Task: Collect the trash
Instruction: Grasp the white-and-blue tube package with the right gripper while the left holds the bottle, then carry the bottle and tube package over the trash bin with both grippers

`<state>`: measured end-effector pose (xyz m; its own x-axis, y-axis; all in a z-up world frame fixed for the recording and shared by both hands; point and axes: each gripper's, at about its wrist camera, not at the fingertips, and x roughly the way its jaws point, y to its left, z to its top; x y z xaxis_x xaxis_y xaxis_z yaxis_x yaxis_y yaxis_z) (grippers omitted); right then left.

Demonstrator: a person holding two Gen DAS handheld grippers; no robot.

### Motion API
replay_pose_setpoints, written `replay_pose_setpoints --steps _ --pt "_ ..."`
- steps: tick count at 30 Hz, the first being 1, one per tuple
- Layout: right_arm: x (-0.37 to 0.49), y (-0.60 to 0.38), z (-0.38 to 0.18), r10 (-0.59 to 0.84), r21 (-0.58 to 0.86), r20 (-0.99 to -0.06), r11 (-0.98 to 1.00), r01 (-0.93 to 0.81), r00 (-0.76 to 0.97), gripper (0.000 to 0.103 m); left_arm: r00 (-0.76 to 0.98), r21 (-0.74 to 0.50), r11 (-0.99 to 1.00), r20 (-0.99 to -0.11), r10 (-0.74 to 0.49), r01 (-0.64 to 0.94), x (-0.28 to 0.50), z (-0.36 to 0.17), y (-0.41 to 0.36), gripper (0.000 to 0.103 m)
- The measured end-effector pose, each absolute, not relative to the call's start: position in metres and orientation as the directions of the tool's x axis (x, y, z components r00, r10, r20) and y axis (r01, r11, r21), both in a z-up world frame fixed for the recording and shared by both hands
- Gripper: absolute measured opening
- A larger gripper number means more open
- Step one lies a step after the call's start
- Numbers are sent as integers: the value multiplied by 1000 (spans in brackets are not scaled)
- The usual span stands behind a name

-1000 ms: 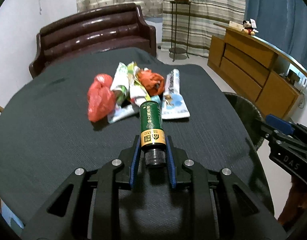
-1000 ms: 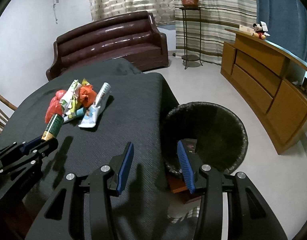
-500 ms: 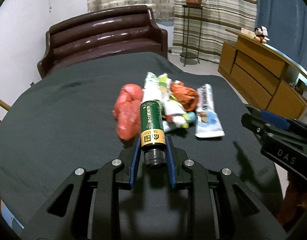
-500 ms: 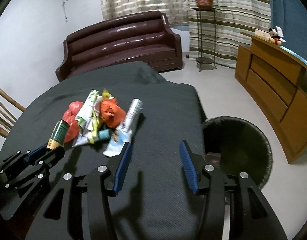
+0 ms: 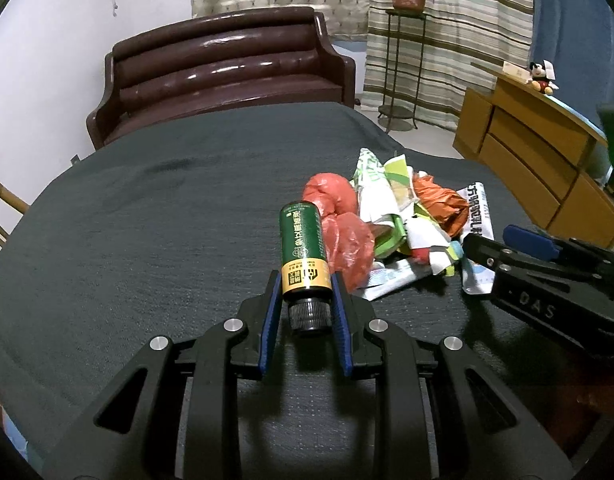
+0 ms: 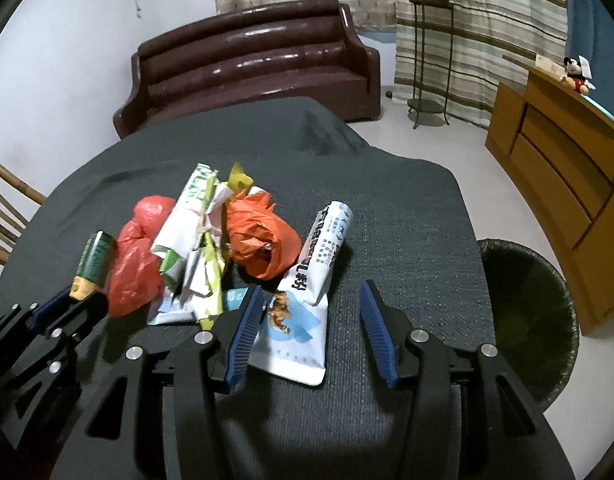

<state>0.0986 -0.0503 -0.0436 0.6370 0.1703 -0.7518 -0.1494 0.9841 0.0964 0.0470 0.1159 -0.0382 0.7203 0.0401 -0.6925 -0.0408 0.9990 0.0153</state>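
Note:
A green bottle (image 5: 303, 240) with a gold band and black cap sticks out forward from my left gripper (image 5: 305, 280), which is shut on its neck end above the dark table (image 5: 147, 220). To its right lies the trash pile: a red bag (image 5: 339, 220), green-white wrappers (image 6: 195, 216), an orange bag (image 6: 263, 240) and a white-blue pouch (image 6: 295, 332). My right gripper (image 6: 313, 290) is open and hangs over the pouch's near end, the pouch showing between its jaws without pad contact. In the right wrist view the left gripper (image 6: 63, 300) and bottle (image 6: 93, 258) sit left of the pile.
A black-lined trash bin (image 6: 523, 312) stands on the floor off the table's right edge. A brown sofa (image 5: 227, 68) is behind the table, a wooden cabinet (image 6: 559, 152) at right, a plant stand (image 6: 427, 60) by the curtains, a wooden chair (image 6: 3, 216) at left.
The right gripper has swung left from above the bin to over the white-blue pouch, its jaws a little wider. The left gripper carried the bottle leftward, so the pile now lies to its right.

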Motion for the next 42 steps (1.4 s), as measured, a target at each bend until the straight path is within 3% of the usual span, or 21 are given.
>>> replay_pose_setpoints --steps 5,10,22,42 --pt "104 -52 -50 168 103 -781 985 -142 602 50 714 3 999 -699 30 -40 50 -42 117 24" --pt "101 -54 -51 172 108 -782 984 -141 599 35 715 -6 999 -699 25 -41 51 -42 119 24" --pt "81 -73 -45 171 105 -751 985 -140 638 33 729 -28 999 -685 0 -26 43 -38 108 24" --pt "58 -172 -28 41 76 -703 997 17 710 33 737 -34 989 -663 -128 141 53 -29 6 24"
